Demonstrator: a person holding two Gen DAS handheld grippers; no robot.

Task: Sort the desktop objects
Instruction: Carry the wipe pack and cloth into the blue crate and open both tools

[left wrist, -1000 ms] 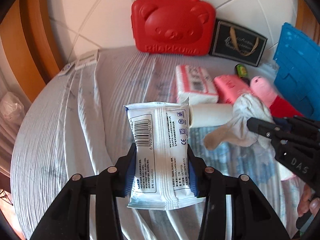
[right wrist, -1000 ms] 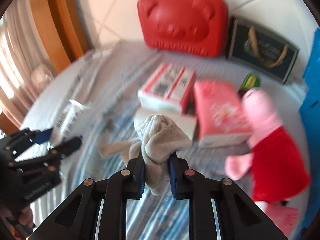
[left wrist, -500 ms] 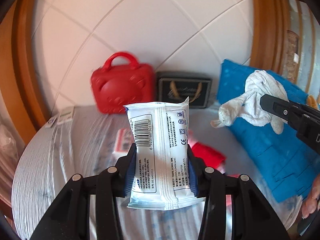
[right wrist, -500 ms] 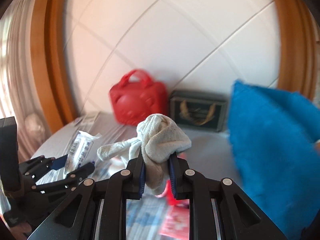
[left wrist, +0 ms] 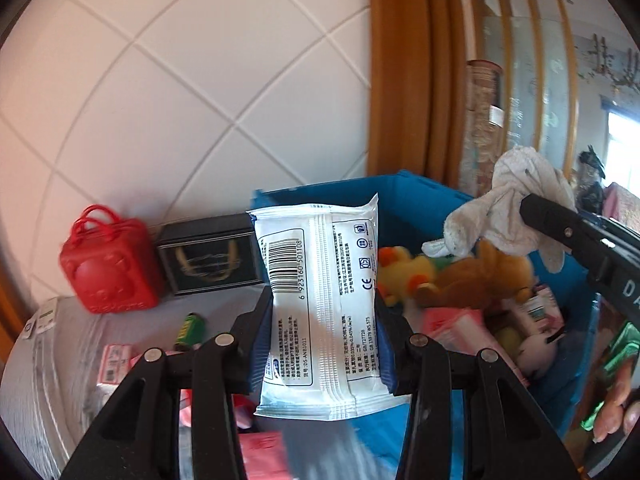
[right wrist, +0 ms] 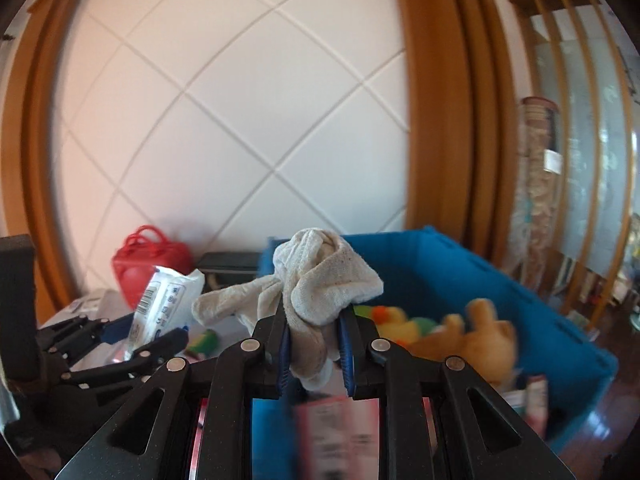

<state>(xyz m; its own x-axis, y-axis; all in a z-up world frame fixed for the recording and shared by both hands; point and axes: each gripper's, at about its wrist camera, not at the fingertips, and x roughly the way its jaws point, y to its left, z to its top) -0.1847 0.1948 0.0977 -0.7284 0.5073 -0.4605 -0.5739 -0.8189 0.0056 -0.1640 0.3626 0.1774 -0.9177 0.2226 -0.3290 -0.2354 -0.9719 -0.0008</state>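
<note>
The left gripper [left wrist: 323, 336] is clamping an upright white foil wipes packet with a barcode [left wrist: 320, 300], holding it raised at the near edge of the blue plastic bin [left wrist: 416, 208]. The right gripper [right wrist: 314, 344] is gripping a crumpled off-white cloth sock [right wrist: 320, 288] above the same bin, which is holding a brown plush toy [left wrist: 480, 276] and a yellow plush duck [left wrist: 404, 268].

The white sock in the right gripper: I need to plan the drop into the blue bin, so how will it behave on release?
The sock looks floppy: a loose end droops sideways from the right gripper. It probably weighs little. Its knit may snag on the pads over the bin.
</note>
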